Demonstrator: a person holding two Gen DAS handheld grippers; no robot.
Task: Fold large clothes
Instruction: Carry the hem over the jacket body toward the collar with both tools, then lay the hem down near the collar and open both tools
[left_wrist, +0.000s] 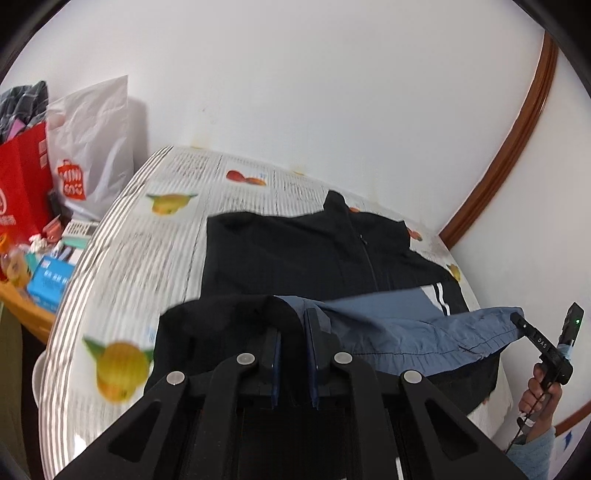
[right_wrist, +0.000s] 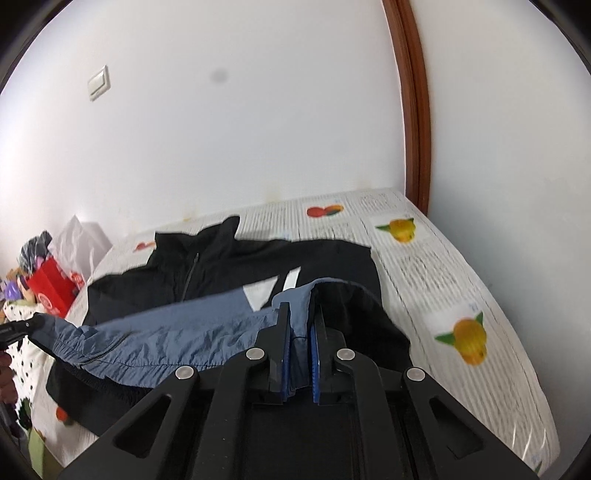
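A black and blue zip jacket (left_wrist: 314, 251) with white stripes lies on the table, collar toward the wall. Its blue hem (left_wrist: 424, 332) is lifted and stretched between both grippers. My left gripper (left_wrist: 293, 321) is shut on one hem corner. My right gripper (right_wrist: 301, 314) is shut on the other hem corner; it also shows in the left wrist view (left_wrist: 517, 319) at the right, held by a hand. The jacket also shows in the right wrist view (right_wrist: 229, 266), with the blue hem (right_wrist: 166, 332) running left to the other gripper's tip (right_wrist: 31, 325).
The table has a white striped cloth with fruit prints (left_wrist: 155, 236). A red bag (left_wrist: 22, 195), a white shopping bag (left_wrist: 92, 147) and small boxes (left_wrist: 48, 277) stand left of it. White walls and a brown door frame (right_wrist: 413, 110) close the far side.
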